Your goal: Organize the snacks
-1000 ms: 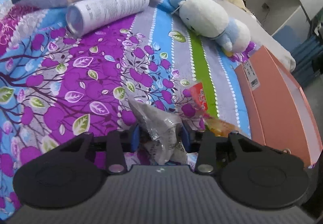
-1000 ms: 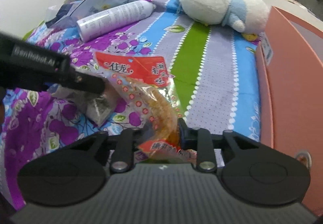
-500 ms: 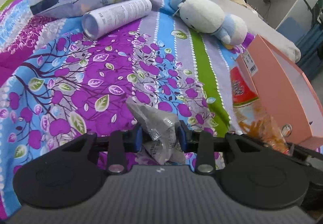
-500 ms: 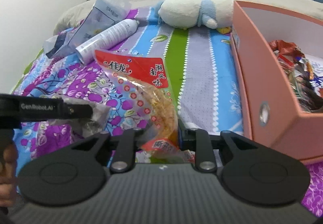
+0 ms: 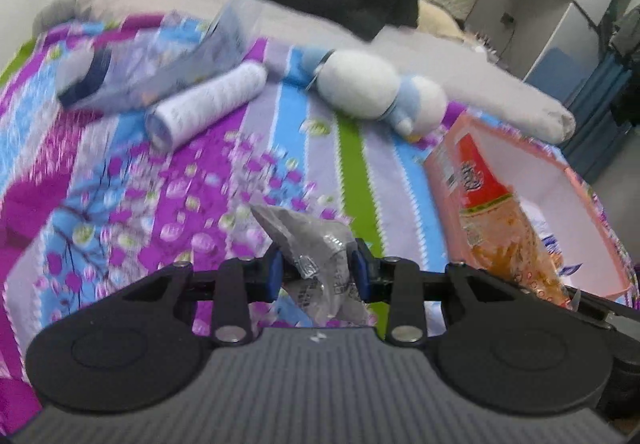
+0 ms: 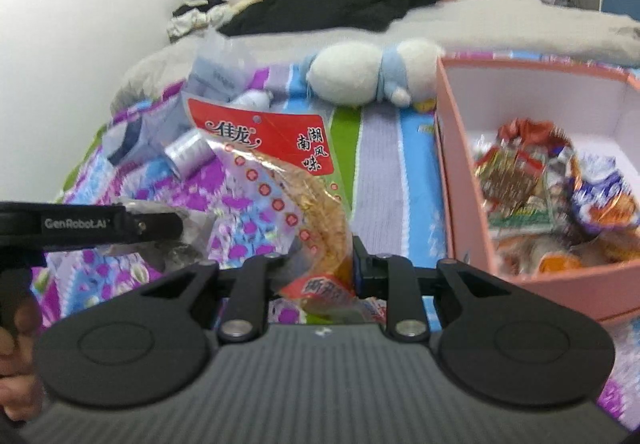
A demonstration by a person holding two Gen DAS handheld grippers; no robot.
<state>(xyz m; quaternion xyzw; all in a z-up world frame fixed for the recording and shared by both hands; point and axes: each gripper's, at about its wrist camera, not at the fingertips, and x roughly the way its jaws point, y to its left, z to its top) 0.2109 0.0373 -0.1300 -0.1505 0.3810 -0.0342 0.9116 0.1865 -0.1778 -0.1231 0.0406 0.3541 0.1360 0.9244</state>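
Observation:
My left gripper point(image 5: 316, 270) is shut on a crumpled clear and silver snack packet point(image 5: 316, 248), held above the patterned bedspread. My right gripper point(image 6: 320, 268) is shut on the lower end of a red-topped snack bag with orange contents point(image 6: 296, 180); that bag point(image 5: 496, 220) also shows at the right of the left wrist view. A pink box point(image 6: 464, 180) stands to the right, with several snack packets point(image 6: 556, 188) inside it. The left gripper's black body point(image 6: 92, 226) reaches in from the left edge of the right wrist view.
On the bedspread point(image 5: 160, 180) lie a white cylinder can point(image 5: 208, 104), a clear plastic bag point(image 5: 160, 60) and a white and blue plush toy point(image 5: 380, 92). Black clothing point(image 6: 340, 0) sits by the headboard. A hand point(image 6: 16, 376) shows at lower left.
Both grippers have risen from the bedspread with their packets. The pink box's inside has come into view, and the red-topped bag now hangs beside the box.

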